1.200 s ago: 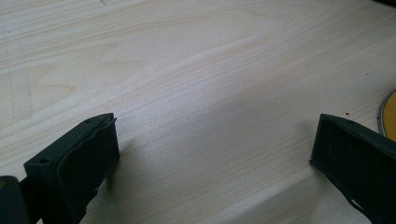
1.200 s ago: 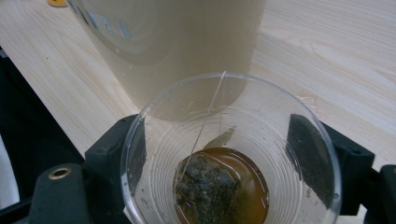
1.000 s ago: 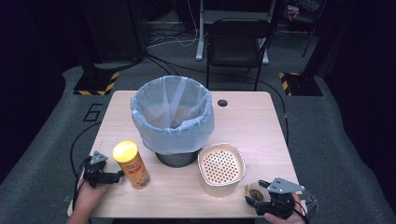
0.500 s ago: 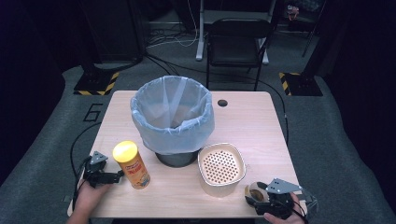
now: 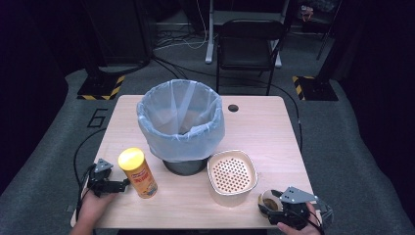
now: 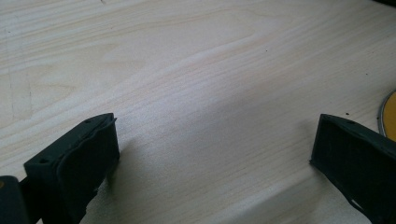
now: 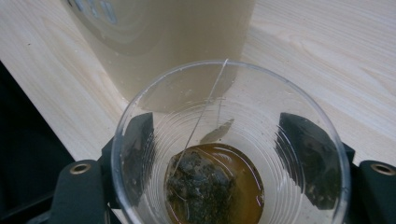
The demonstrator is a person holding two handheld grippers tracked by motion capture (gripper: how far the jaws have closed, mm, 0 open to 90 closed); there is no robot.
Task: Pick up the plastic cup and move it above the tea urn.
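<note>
Clear ribbed plastic forms the round cup (image 7: pixel 229 144) that is gripped by the right tool (image 5: pixel 274 208) at the near right corner of the pale wooden tabletop (image 5: pixel 264 127); its jaws have just been closing and press the cup's two sides. A soaked dark teabag (image 7: pixel 198 184) in shallow amber liquid is held in the cup. The right hand (image 5: pixel 298 226) is laid low at the near edge. Just beside the cup, a cream square container with a perforated lid (image 5: pixel 232 177) is seen. The left tool (image 5: pixel 110 186), jaws wide and empty, is rested at the near left corner, near a yellow-lidded cylindrical can (image 5: pixel 138 172). A dark bin lined with a pale blue bag (image 5: pixel 180 125) is stood mid-tabletop.
</note>
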